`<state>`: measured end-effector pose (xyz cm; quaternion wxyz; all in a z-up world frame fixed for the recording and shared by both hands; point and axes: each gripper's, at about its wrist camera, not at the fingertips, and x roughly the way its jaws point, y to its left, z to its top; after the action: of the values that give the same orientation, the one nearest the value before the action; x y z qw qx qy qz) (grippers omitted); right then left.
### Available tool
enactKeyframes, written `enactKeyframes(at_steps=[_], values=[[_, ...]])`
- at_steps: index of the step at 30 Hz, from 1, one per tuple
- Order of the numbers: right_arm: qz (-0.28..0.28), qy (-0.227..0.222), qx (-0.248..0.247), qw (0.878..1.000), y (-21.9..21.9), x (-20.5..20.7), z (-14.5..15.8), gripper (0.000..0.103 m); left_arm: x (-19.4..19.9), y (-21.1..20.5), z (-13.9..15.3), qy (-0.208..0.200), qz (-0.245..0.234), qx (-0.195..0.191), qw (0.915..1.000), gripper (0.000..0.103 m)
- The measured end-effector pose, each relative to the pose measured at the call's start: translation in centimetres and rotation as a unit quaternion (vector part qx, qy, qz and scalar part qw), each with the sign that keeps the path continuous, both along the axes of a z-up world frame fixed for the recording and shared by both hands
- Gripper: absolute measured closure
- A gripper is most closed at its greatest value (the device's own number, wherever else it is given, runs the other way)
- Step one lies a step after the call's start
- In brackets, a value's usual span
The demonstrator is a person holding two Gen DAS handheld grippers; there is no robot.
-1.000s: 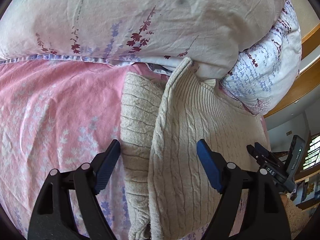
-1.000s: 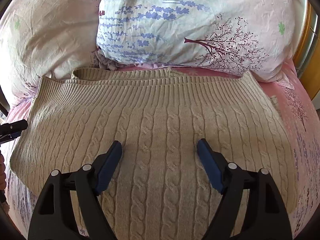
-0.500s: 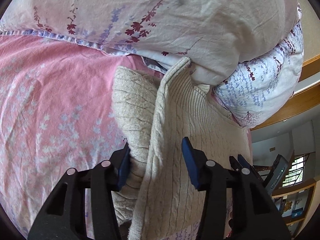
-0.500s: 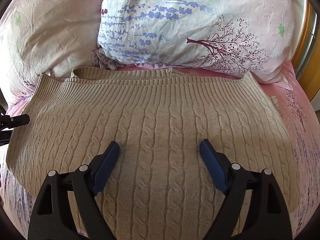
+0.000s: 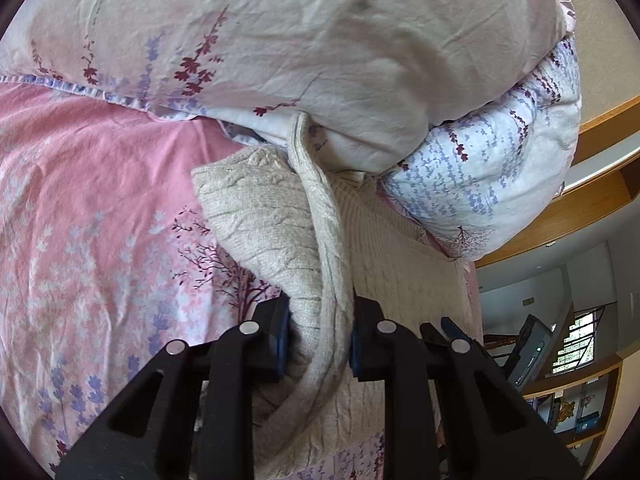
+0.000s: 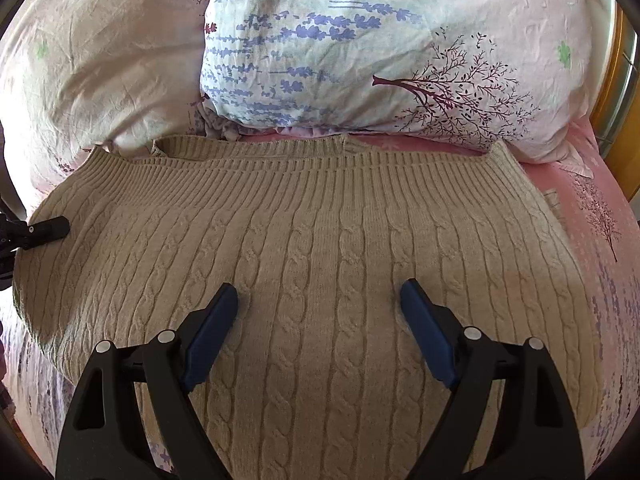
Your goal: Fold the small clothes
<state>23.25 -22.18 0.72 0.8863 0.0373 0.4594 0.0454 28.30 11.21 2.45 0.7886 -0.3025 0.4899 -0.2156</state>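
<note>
Bed with pink floral sheet [image 5: 100,208], pillows [image 5: 304,48] beyond the jaws. Left gripper [image 5: 318,336] has just been closing, its jaws now clamped on the sweater [image 6: 320,240] side edge, bunched between the pads. Right gripper [image 6: 320,332] jaws stand wide apart over the sweater middle, nothing between them. Step looks like the first side fold; next move likely carries that edge across toward centre, right holding the body flat. No readable labels or writing.

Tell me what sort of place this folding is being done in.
Most likely a bedroom in a home: the beige cable-knit sweater lies on a bed with a pink floral sheet, floral pillows are piled at its far edge, and wooden shelving shows beyond the bed.
</note>
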Motion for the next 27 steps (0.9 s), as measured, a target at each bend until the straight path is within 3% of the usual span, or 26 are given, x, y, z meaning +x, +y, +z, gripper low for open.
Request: enactKeyframes(at_steps=[8, 17, 23, 27], values=[[-0.017, -0.017, 0.058, 0.998, -3.1, -1.7, 1.3, 0.018, -0.6, -3.8, 4.4, -0.044, 0.0, -0.048, 0.9979, 0.083], [-0.119, -0.07, 0.069, 0.988, -12.0, -5.6, 3.8, 0.018, -1.2, -15.0, 9.4, -0.082, -0.057, -0.085, 0.9913, 0.083], [-0.19, -0.061, 0.089, 0.976, -19.5, -8.5, 3.2, 0.018, -0.9, -25.4, 9.3, -0.066, -0.108, -0.067, 0.9897, 0.083], [-0.216, -0.059, 0.097, 0.97, -23.1, -10.4, 2.8, 0.018, -0.3, -31.6, 7.5, -0.034, -0.12, -0.009, 0.9922, 0.083]])
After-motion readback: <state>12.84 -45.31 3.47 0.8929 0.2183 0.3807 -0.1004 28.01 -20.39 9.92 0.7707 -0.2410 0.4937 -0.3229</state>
